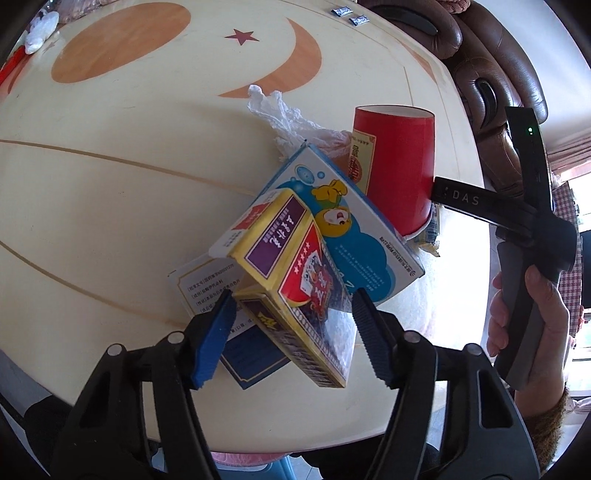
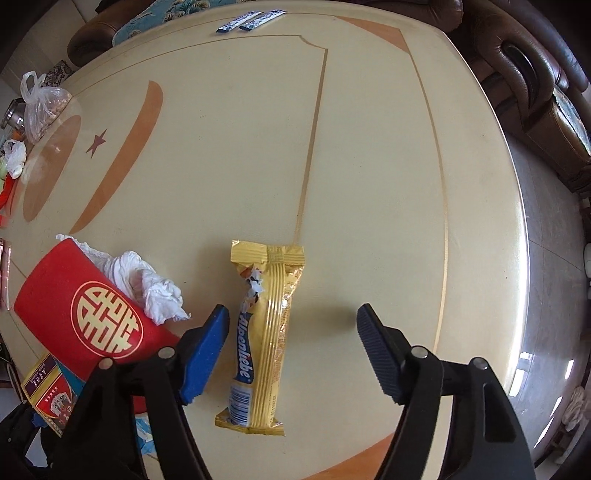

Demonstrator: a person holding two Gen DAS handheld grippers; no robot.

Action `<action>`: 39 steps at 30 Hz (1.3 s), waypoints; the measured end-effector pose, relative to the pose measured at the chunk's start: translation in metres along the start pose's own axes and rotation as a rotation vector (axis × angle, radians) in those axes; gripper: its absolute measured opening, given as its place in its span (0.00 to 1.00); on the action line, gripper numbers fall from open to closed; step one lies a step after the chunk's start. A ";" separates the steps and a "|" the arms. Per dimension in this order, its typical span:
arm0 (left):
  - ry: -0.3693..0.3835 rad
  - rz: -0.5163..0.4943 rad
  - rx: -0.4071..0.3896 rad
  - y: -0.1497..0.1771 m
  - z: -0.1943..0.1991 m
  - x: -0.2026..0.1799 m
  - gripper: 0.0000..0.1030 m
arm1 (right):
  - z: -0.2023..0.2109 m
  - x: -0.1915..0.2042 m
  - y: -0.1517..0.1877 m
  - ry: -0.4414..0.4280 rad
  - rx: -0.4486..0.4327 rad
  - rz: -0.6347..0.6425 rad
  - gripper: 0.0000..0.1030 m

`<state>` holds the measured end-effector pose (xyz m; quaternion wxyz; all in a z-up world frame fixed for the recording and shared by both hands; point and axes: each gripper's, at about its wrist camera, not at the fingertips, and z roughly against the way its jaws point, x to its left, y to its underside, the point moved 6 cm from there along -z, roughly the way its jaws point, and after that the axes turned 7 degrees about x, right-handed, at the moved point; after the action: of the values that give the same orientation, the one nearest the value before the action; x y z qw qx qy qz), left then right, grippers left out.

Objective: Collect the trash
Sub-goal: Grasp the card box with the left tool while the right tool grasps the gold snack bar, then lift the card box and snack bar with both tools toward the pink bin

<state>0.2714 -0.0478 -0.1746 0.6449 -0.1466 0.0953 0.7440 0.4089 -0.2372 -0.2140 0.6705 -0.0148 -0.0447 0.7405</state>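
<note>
In the left wrist view a red paper cup (image 1: 397, 170) lies tipped at centre right with crumpled tissue (image 1: 284, 114) behind it, crowding a blue cartoon box (image 1: 354, 236) and the gold card box (image 1: 291, 291) that sits between the fingers of the left claw (image 1: 293, 325), though whether these press on it cannot be told. In the right wrist view the right claw (image 2: 291, 347) is spread wide and holds nothing, straddling a torn gold candy wrapper (image 2: 266, 332) lying flat at lower centre, the cup just left of it. The cream counter (image 2: 369, 166) lies bare across the upper and right frame up to its curved edge, with two small sachets (image 2: 251, 20) at the top.
</note>
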 end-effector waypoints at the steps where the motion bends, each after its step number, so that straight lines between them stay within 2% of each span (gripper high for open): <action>1: 0.005 0.005 -0.003 -0.001 0.001 0.001 0.56 | 0.001 0.000 0.000 0.010 -0.006 0.003 0.59; 2: 0.009 0.008 0.002 -0.001 0.000 0.000 0.54 | 0.001 0.001 0.001 0.022 -0.011 0.006 0.54; 6: 0.040 0.028 0.018 0.003 0.000 0.003 0.51 | 0.003 0.007 0.002 0.032 -0.024 0.023 0.45; 9: 0.038 0.030 0.027 0.008 0.000 0.006 0.41 | 0.006 0.019 0.005 0.031 -0.035 0.049 0.28; 10: 0.037 0.034 0.024 0.007 0.000 0.006 0.40 | 0.006 0.017 0.011 0.030 -0.036 0.054 0.19; 14: 0.067 0.052 0.038 0.010 0.004 0.012 0.35 | 0.007 0.021 0.014 0.031 -0.039 0.062 0.17; 17: 0.051 0.033 0.030 0.012 0.007 0.012 0.33 | 0.009 0.020 0.019 0.007 -0.034 0.058 0.16; 21: 0.039 0.014 0.020 0.016 0.012 0.011 0.27 | 0.017 0.018 0.022 0.031 -0.036 0.069 0.16; 31: -0.005 -0.039 -0.003 0.019 0.022 0.001 0.22 | 0.047 0.009 0.037 0.025 -0.074 0.073 0.16; 39: -0.014 -0.088 -0.066 0.025 0.053 -0.007 0.21 | 0.077 0.009 0.065 0.009 -0.108 0.083 0.16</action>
<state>0.2426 -0.0410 -0.1236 0.6723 -0.1669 0.0597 0.7188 0.3368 -0.2386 -0.1421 0.6376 -0.0561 -0.0806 0.7640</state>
